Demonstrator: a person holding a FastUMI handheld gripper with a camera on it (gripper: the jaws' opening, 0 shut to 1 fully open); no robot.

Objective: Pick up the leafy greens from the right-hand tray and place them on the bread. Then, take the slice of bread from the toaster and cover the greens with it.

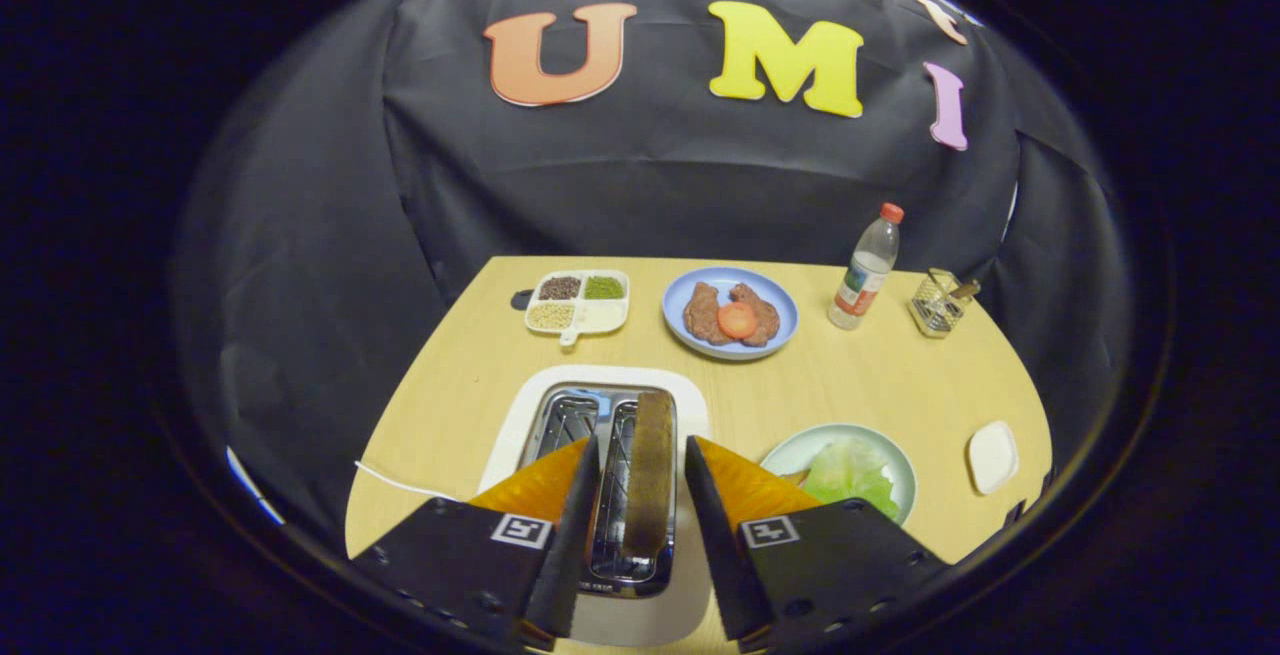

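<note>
Gripper [640,495] fingers straddle the bread slice [650,470] standing in the toaster [610,495], open, not yet pressing; greens [850,475] sit right of the toaster; close off-centre and you risk snagging the slot.

We saw dim, even light from above, glare on the chrome slots of the white toaster [600,495], and fisheye bending of the pale wooden table [900,385]
</note>
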